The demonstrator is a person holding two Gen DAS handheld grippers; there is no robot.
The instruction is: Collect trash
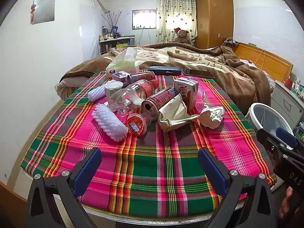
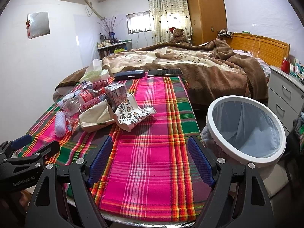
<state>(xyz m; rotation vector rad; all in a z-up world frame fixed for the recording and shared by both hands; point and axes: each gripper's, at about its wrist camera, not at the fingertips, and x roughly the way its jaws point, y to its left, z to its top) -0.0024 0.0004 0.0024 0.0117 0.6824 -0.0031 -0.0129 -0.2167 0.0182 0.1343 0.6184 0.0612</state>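
A heap of trash lies mid-table on the plaid cloth [image 1: 152, 163]: red cans [image 1: 161, 100], a clear plastic bottle [image 1: 133, 95], white foam nets [image 1: 109, 123], a juice carton [image 1: 187, 91], a crumpled paper bag [image 1: 174, 114] and a patterned paper cup [image 1: 210, 115]. The same pile shows in the right wrist view, with the paper bag [image 2: 96, 116] and cup [image 2: 133, 116] nearest. A white bin [image 2: 245, 129] with a plastic liner stands right of the table. My left gripper [image 1: 150, 169] is open, short of the pile. My right gripper [image 2: 150, 157] is open over bare cloth, left of the bin.
A tissue pack [image 1: 123, 64], a dark case [image 1: 164, 70] and a phone [image 2: 165, 72] lie at the table's far edge. Behind is a bed with a brown blanket [image 2: 190, 64]. White drawers [image 2: 285, 95] stand at the right.
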